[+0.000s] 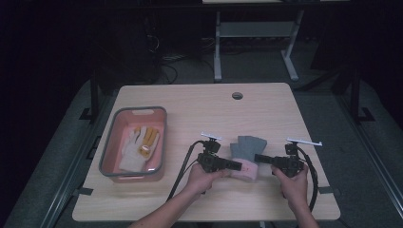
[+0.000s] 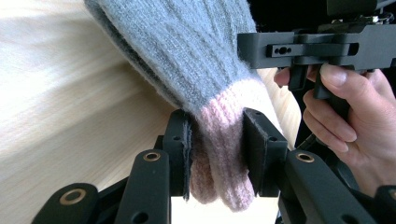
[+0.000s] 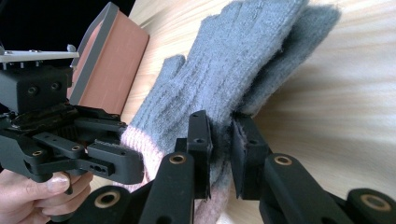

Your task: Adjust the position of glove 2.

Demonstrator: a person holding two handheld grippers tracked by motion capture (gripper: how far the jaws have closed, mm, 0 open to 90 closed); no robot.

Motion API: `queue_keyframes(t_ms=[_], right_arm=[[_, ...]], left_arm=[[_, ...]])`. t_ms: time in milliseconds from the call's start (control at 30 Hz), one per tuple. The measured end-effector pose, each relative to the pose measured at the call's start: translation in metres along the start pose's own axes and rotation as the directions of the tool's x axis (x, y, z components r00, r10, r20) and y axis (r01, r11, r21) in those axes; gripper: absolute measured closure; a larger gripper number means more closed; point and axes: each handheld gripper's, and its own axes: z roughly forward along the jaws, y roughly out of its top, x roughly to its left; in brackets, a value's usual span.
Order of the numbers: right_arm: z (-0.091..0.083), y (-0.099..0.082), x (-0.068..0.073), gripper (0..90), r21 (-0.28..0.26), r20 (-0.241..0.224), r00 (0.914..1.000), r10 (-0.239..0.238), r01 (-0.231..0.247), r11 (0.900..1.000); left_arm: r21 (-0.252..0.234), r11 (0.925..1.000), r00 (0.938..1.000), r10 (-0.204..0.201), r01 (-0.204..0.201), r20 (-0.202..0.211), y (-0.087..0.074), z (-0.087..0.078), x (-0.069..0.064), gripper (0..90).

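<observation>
A pair of grey knit gloves [image 1: 247, 146] with pink cuffs [image 1: 248, 172] lies at the middle of the wooden table [image 1: 199, 109], one glove on top of the other. My left gripper [image 1: 237, 166] comes in from the left. In the left gripper view its jaws [image 2: 217, 140] are shut on the pink cuff [image 2: 219, 154], with the grey glove [image 2: 187, 51] stretching away. My right gripper [image 1: 259, 158] comes in from the right. In the right gripper view its jaws [image 3: 222, 135] are shut on the grey glove [image 3: 233, 60] just above the cuff.
A pink bin with a grey rim [image 1: 138, 110] stands at the left of the table and holds white and yellow gloves [image 1: 140, 142]; the bin's wall [image 3: 112, 70] shows behind my left gripper. A cable hole [image 1: 237, 95] sits near the far edge.
</observation>
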Motion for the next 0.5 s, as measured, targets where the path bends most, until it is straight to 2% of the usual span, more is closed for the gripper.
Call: queue_keyframes(t_ms=[500], right_arm=[[0.01,0.014,0.024,79.0,0.024,-0.035,0.999,-0.027,0.028,0.9993]], left_arm=[[-0.038,0.9992,0.9998,0.014,-0.014,-0.01,0.002,-0.029,0.0,64.7]])
